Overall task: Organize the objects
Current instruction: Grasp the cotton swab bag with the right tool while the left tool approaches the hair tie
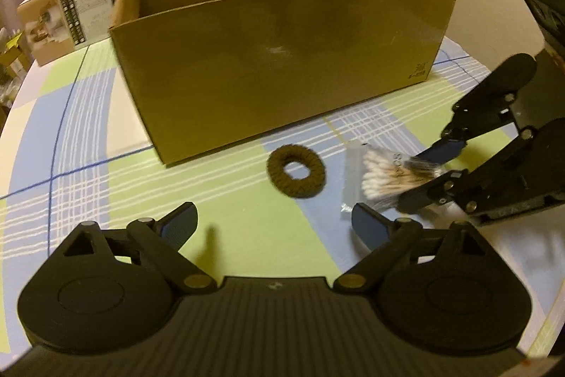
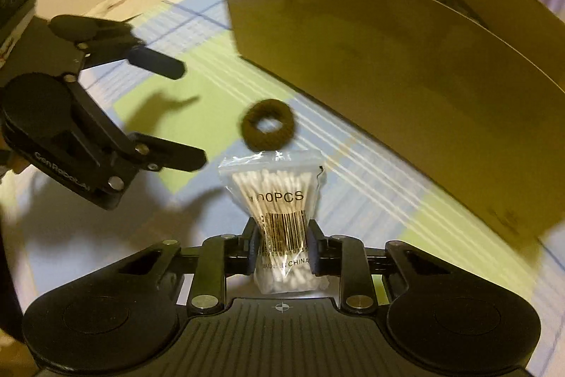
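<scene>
On the checked tabletop point(image 1: 88, 136), right in front of the big cardboard box point(image 1: 275, 66), the right tool point(image 2: 281, 244) has its fingers pinched tight on the barcode end of a clear bag of cotton swabs point(image 2: 273, 200). Whether the bag's far end touches the cloth is hard to say through the blur. Just beyond it lies a dark brown hair tie point(image 1: 296, 171), flat on the cloth, near the box wall. Over on the other side, the left tool point(image 1: 273, 223) hangs spread wide, nothing between its blue pads, hair tie just ahead.
</scene>
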